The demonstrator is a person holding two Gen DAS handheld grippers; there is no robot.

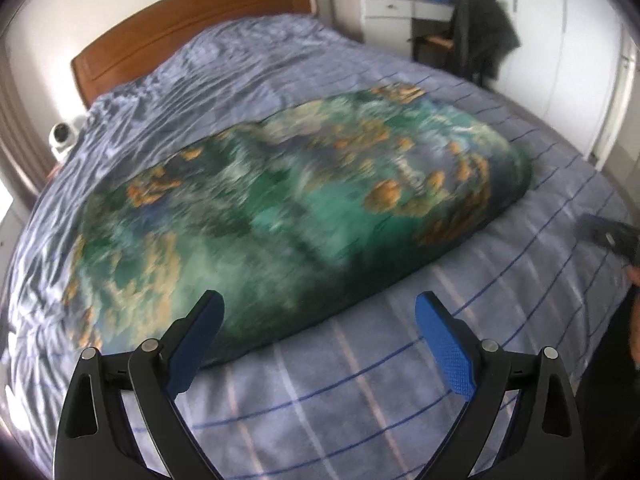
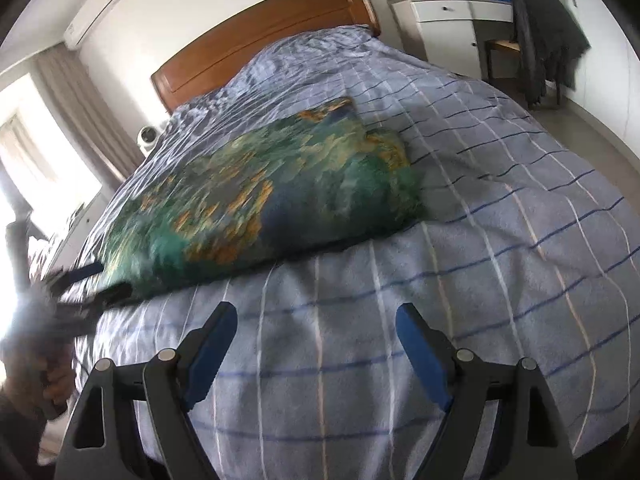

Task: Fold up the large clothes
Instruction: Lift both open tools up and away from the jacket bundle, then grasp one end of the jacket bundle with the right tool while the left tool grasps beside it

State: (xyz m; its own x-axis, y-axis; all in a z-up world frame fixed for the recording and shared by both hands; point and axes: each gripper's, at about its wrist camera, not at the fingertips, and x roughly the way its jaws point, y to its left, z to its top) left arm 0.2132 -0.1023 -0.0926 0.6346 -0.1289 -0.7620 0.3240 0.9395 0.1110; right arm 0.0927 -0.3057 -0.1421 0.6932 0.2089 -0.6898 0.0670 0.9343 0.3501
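Cloth in green, teal and orange (image 1: pixel 288 208) lies flat on the striped blue bedspread (image 1: pixel 400 380), a long slab across the middle of the bed, already doubled over as far as the blur lets one judge. In the left wrist view it fills the centre, its near edge running from about 7 o'clock up toward 3 o'clock. In the right wrist view it sits at 10 to 12 o'clock of the claw, its near edge slanting down toward 8 o'clock.

Left gripper (image 1: pixel 320 312) hovers above that near edge with its fingers spread wide and nothing between them. Right gripper (image 2: pixel 316 324) is equally wide and empty, over bare bedspread, well short of the cloth.

To fold well from here, each claw should probably take one end of the near edge. Pinch both layers together rather than the top one alone, and keep the bedspread out of the bite. Lift both ends evenly and lay the edge over square, or the slab will skew.

Beyond the bed are a wooden headboard (image 1: pixel 192 20) at 11 o'clock and a white dresser (image 2: pixel 452 28) at 1 o'clock.
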